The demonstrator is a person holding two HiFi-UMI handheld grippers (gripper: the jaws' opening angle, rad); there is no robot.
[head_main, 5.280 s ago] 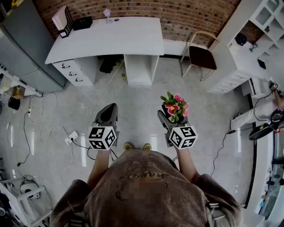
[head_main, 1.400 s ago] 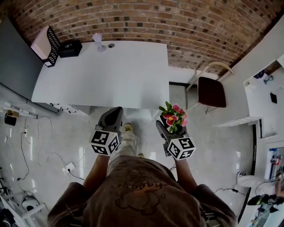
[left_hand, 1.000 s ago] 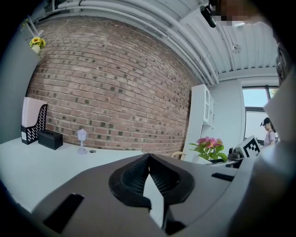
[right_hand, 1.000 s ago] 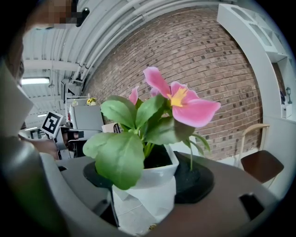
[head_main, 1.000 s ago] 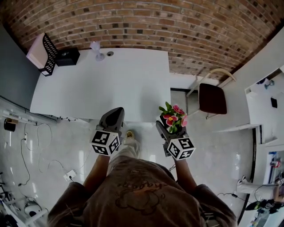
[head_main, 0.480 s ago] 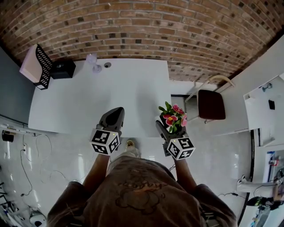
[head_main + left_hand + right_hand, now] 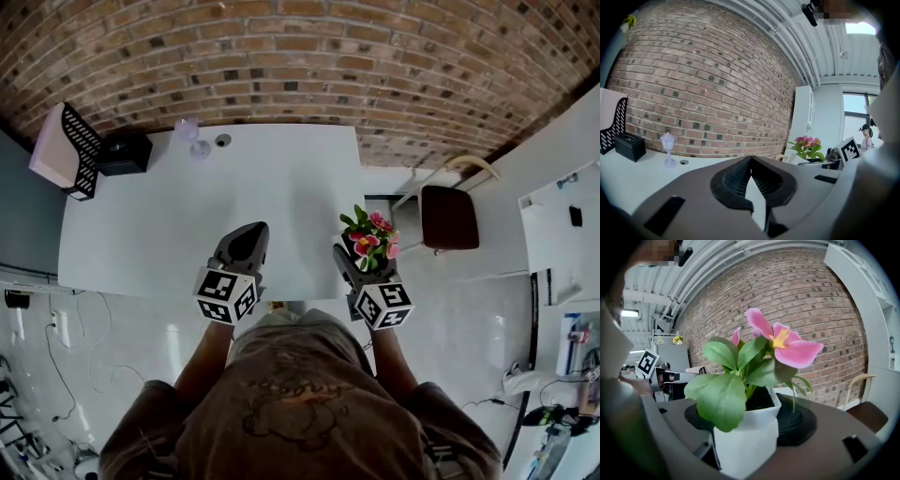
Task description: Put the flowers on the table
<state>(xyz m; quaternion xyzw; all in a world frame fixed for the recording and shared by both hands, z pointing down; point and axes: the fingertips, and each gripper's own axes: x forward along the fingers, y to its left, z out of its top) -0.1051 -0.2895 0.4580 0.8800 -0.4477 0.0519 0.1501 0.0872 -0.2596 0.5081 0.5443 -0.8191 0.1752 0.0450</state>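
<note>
The right gripper (image 7: 356, 262) is clamped on the white pot (image 7: 747, 437) of the flowers (image 7: 370, 236), holding it upright at the near right corner of the table (image 7: 187, 216). The left gripper (image 7: 246, 239) hangs over the table's near edge, jaws together and empty. A chair (image 7: 448, 216) stands to the right, near the brick wall (image 7: 281, 66).

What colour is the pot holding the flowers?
White; the pot shows best in the right gripper view.

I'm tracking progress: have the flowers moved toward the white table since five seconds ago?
Yes. The flowers have come forward: then over floor well short of the white table, now at its near right corner.
</note>
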